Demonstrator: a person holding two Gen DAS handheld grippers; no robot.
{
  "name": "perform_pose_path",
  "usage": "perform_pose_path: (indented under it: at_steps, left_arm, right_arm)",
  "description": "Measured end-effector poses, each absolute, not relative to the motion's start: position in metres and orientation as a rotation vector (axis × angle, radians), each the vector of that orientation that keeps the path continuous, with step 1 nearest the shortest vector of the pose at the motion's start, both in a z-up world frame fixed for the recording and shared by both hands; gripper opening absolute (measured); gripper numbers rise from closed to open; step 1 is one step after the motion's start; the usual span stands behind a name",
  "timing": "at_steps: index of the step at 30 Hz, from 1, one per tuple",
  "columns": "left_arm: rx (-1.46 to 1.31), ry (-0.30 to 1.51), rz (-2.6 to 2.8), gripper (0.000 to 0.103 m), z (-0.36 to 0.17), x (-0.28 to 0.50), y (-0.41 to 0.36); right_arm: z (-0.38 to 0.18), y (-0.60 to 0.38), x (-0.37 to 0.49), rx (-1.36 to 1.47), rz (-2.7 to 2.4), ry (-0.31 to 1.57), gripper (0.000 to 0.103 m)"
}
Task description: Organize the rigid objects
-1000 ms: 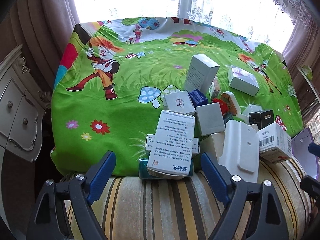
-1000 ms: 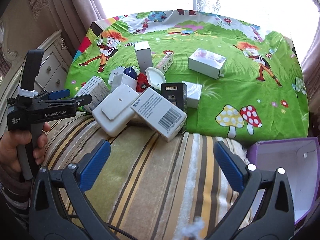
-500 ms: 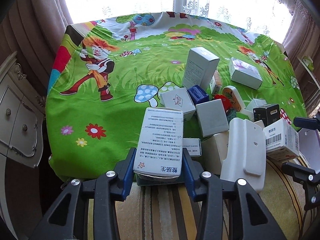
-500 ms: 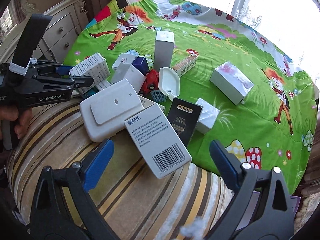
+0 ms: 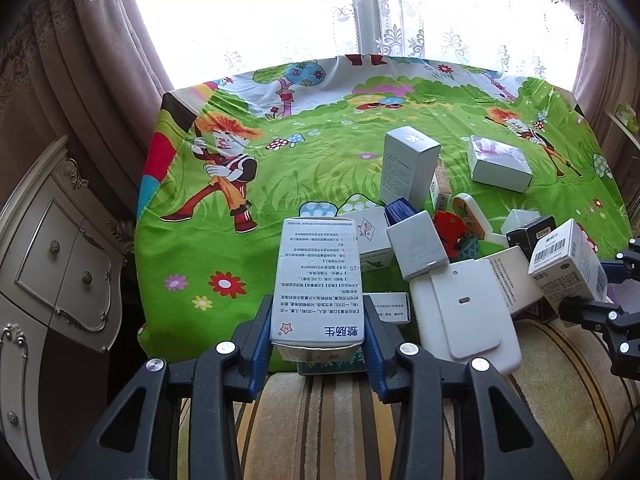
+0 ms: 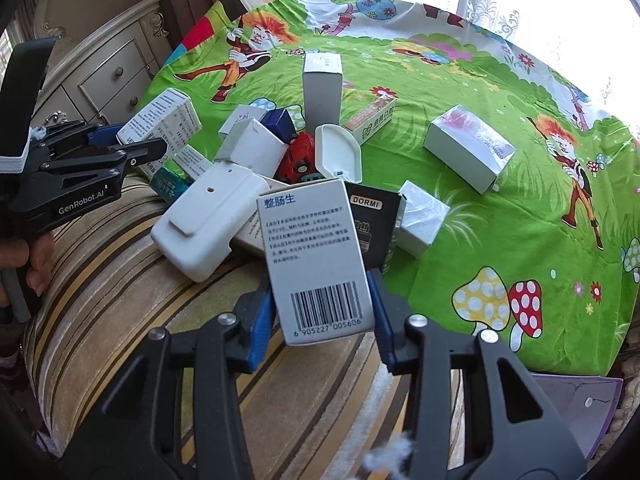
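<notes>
My left gripper (image 5: pixel 318 316) is shut on a white medicine box with blue print (image 5: pixel 318 280) and holds it above the pile's near left edge; it also shows in the right wrist view (image 6: pixel 160 124). My right gripper (image 6: pixel 322 300) is shut on a white barcode box (image 6: pixel 316 256), lifted at the pile's front; this box shows in the left wrist view (image 5: pixel 568 260). The pile holds a white plastic case (image 6: pixel 208 216), a black DORMI box (image 6: pixel 372 220), a tall grey box (image 6: pixel 322 84) and a red toy (image 6: pixel 300 156).
A green cartoon cloth (image 5: pixel 320 160) covers the surface, with a striped cushion (image 6: pixel 120 280) at the near edge. A grey-white box (image 6: pixel 468 152) lies apart at the right. A purple box (image 6: pixel 580 408) sits at lower right. A white cabinet (image 5: pixel 52 260) stands left.
My left gripper has closed on the medicine box and lifted it. My right gripper has moved in, closed on the barcode box and raised it off the pile.
</notes>
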State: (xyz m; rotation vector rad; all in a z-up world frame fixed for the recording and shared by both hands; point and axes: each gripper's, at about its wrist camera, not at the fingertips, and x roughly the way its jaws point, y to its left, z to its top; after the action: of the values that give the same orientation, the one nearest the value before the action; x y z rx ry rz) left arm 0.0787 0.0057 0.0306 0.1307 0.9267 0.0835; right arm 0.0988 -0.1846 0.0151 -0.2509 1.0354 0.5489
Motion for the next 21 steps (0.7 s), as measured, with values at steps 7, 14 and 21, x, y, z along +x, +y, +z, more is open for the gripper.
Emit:
perform_pose_path:
  at_steps: [7, 14, 21]
  left_arm:
    - [0.165, 0.893, 0.101, 0.041, 0.041, 0.07, -0.005]
    - [0.194, 0.858, 0.098, 0.041, 0.054, 0.063, -0.02]
    - [0.236, 0.828, 0.06, 0.041, 0.068, 0.057, -0.047]
  right_arm:
    - [0.026, -0.199, 0.093, -0.182, 0.535, 0.994, 0.047]
    - [0.035, -0.22, 0.086, -0.119, 0.51, 0.961, 0.047]
    - [0.042, -0.251, 0.075, -0.055, 0.463, 0.935, 0.047]
